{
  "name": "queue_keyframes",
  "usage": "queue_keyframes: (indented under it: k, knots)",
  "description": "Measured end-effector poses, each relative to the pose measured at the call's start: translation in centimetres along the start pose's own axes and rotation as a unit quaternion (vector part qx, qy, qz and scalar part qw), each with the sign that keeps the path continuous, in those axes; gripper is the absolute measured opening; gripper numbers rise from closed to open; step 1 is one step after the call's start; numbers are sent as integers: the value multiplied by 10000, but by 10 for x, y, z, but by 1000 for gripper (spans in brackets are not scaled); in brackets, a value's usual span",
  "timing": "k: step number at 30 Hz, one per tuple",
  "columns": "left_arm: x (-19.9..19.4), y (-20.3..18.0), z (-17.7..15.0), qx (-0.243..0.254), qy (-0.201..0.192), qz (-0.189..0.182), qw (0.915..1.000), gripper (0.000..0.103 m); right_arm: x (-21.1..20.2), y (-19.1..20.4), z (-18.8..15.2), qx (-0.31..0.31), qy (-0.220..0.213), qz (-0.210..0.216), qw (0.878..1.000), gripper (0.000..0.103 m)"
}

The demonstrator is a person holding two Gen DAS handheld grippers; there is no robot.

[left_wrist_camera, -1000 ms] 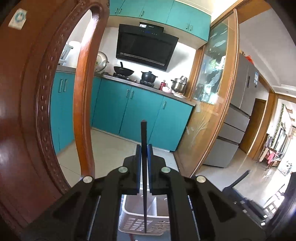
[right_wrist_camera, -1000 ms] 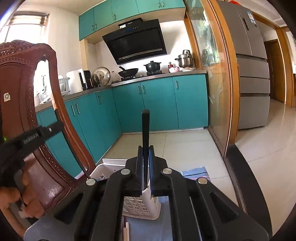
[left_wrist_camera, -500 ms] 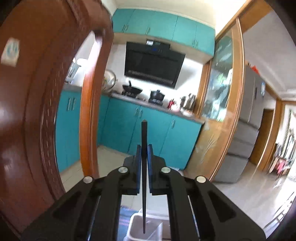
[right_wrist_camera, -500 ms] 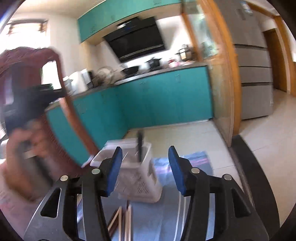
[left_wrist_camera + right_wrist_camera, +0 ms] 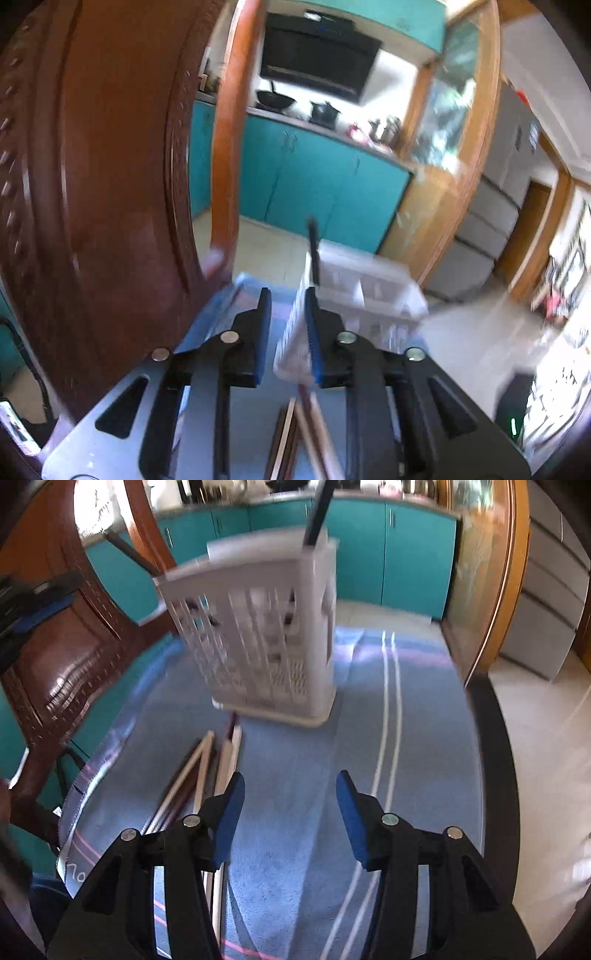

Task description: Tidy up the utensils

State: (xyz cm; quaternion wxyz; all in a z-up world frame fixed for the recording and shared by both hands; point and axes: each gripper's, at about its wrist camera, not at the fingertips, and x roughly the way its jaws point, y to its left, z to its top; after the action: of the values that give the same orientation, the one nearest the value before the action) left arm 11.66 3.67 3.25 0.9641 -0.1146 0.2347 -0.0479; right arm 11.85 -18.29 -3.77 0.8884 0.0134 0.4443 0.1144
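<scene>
Inside white basket (image 5: pixel 266 635), 1 black chopstick (image 5: pixel 317 513), upright.

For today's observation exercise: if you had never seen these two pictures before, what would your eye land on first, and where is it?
First comes the white slotted utensil basket, upright on the blue striped cloth in the middle of the right wrist view, with a black chopstick standing in it. Next, the loose bundle of chopsticks lying flat on the cloth in front of the basket, just ahead of the open right gripper. The carved brown chair back fills the left of the left wrist view.
</scene>
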Motion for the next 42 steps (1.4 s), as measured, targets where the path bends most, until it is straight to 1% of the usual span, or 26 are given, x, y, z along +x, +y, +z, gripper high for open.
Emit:
queue_keyframes:
  k: [2, 5, 6, 7, 9, 14, 16, 18, 21, 24, 28, 30, 31, 32, 34, 35, 36, 39, 40, 42]
  knots:
    - [0, -8, -12, 402, 107, 120, 9991, 24, 10, 4, -2, 33, 147, 47, 9999, 51]
    - [-2, -15, -21, 759, 247, -28, 9968, 24, 24, 11, -1, 13, 364, -20, 9993, 51]
    - [-4, -15, -23, 831, 252, -22, 9962, 26, 30, 13, -1, 3, 442, -70, 9990, 51]
    - [-7, -15, -25, 921, 231, 28, 9955, 30, 35, 15, -1, -6, 522, -111, 9986, 51]
    - [-13, -10, -28, 914, 221, 69, 9955, 35, 45, 20, -4, -9, 678, -221, 9975, 51]
    - [-13, 2, -33, 745, 472, 67, 9961, 36, 52, 38, -6, -311, 574, -541, 9964, 51]
    - [-14, 5, -36, 759, 511, 71, 9958, 36, 52, 43, -7, -301, 515, -548, 9967, 39]
    - [-13, 5, -37, 787, 564, 64, 9953, 36, 51, 49, -8, -331, 499, -554, 9967, 5]
    - [-10, 3, -41, 830, 665, 66, 9943, 36, 49, 45, -8, -219, 533, -520, 9970, 1]
    - [-3, 0, -46, 877, 831, 100, 9926, 37, 47, 31, -5, -110, 546, -624, 9965, 1]
    - [4, 0, -52, 867, 1080, 128, 9903, 40, 42, 13, -5, 210, 557, -752, 9954, 1]
    - [7, 1, -56, 856, 1196, 215, 9889, 41, 38, 6, -5, 348, 522, -706, 9955, 1]
    - [8, 1, -57, 836, 1241, 243, 9884, 42, 35, 3, -7, 397, 489, -630, 9960, 1]
    - [9, 2, -58, 804, 1290, 277, 9880, 43, 33, 2, -6, 464, 446, -463, 9969, 1]
    - [10, 5, -59, 770, 1333, 350, 9875, 46, 31, 4, -7, 480, 447, -212, 9976, 12]
    - [9, 5, -59, 764, 1341, 365, 9873, 46, 32, 9, -8, 425, 469, -119, 9979, 30]
    - [9, 5, -59, 763, 1347, 378, 9872, 47, 33, 14, -8, 342, 472, -97, 9983, 46]
    - [8, 6, -60, 794, 1364, 442, 9865, 48, 39, 34, -7, 30, 512, -118, 9986, 48]
    - [8, 7, -61, 795, 1384, 448, 9862, 48, 44, 39, -5, -32, 559, -158, 9983, 48]
    - [8, 8, -61, 791, 1402, 463, 9859, 49, 45, 44, -5, -74, 515, -167, 9985, 48]
